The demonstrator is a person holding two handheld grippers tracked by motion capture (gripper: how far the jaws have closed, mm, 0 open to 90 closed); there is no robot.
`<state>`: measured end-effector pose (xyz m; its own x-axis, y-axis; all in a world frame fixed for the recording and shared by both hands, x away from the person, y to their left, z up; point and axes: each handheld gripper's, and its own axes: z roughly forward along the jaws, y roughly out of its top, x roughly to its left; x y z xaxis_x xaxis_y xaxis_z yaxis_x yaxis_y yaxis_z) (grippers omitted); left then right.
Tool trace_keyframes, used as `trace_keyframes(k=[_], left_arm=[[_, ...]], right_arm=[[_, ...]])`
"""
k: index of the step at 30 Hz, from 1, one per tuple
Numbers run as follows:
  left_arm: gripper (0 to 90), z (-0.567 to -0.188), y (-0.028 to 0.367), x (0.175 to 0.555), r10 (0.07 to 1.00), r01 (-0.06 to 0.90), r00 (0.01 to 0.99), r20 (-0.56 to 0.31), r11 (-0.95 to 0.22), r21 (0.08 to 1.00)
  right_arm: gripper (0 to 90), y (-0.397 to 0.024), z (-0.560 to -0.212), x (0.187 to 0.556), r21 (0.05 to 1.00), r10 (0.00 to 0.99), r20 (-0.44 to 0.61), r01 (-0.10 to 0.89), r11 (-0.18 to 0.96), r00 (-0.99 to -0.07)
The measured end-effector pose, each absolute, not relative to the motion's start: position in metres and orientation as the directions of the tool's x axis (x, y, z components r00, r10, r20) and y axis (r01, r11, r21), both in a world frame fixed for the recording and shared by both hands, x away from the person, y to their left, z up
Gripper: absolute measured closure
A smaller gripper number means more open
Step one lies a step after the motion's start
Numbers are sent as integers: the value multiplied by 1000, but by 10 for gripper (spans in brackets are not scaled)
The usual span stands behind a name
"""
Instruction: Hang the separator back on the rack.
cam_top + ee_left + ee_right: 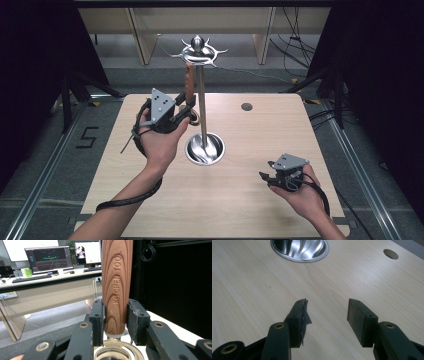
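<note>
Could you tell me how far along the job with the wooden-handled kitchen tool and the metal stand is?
Done: the left gripper is closed on the wooden-handled kitchen tool, held upright beside the metal stand. In hand: its top is at the hooks; hooked or not, I cannot tell. Left: letting go. The right gripper waits open.

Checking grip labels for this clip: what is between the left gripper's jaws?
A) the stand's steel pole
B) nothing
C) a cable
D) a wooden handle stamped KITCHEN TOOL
D: in the left gripper view, the left gripper has both pads pressed on the wooden handle lettered KITCHEN TOOL.
</note>
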<state>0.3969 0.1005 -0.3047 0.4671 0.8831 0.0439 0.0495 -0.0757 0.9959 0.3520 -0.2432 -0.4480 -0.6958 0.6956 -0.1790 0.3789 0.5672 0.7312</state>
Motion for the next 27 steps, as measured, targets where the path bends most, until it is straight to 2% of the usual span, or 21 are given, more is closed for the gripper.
trace_keyframes(k=[8,9,27], left_arm=[[677,-305,99,399,882,54,468,50,-85,995],[677,-305,99,400,882,54,468,49,-84,995],[669,-308,99,400,871,63,490,40,-82,995]], right_arm=[[510,-243,-448,351,731,696,-181,378,567,-694],[509,-243,-447,353,733,678,-205,348,584,-706],[509,-242,-447,351,732,679,-196,355,582,-708]])
